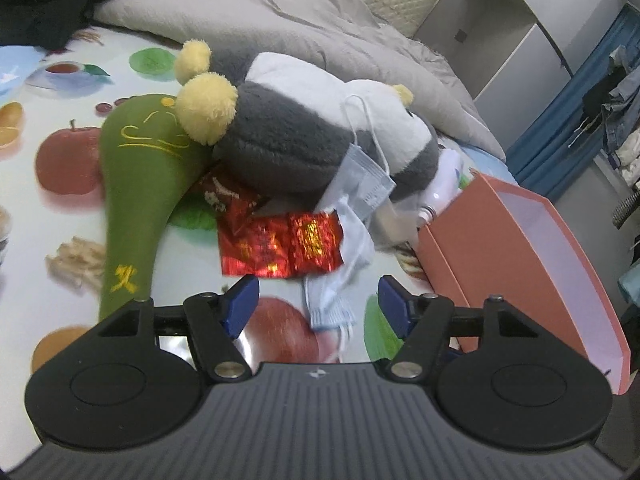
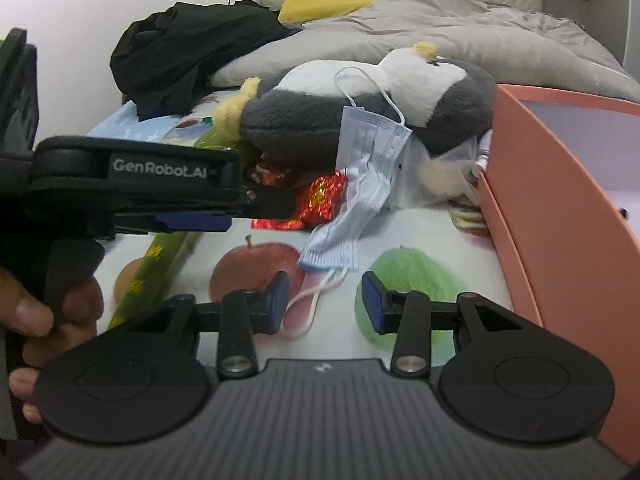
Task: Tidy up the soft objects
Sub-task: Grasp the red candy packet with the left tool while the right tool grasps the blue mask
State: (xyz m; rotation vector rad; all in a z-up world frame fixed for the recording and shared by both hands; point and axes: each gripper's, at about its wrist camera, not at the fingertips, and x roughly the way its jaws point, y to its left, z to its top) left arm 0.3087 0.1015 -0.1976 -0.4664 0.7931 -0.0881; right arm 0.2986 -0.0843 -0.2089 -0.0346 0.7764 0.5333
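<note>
Nothing looks sorted yet: the pink box (image 1: 520,240) shows no soft thing inside where I can see. The plush (image 1: 304,140), mask (image 2: 360,184) and green toy (image 1: 136,184) lie heaped on the bedspread beside it. Both the left gripper (image 1: 318,302) and right gripper (image 2: 324,300) hang with jaws parted, grasping nothing.

So the plush penguin (image 1: 304,140) lies across the bed, quilt (image 1: 304,16) behind it. A face mask (image 1: 360,184) hangs off its front, foil snack packets (image 1: 280,248) just below, a plush mallet (image 1: 136,184) left, open box (image 1: 520,264) right.
</note>
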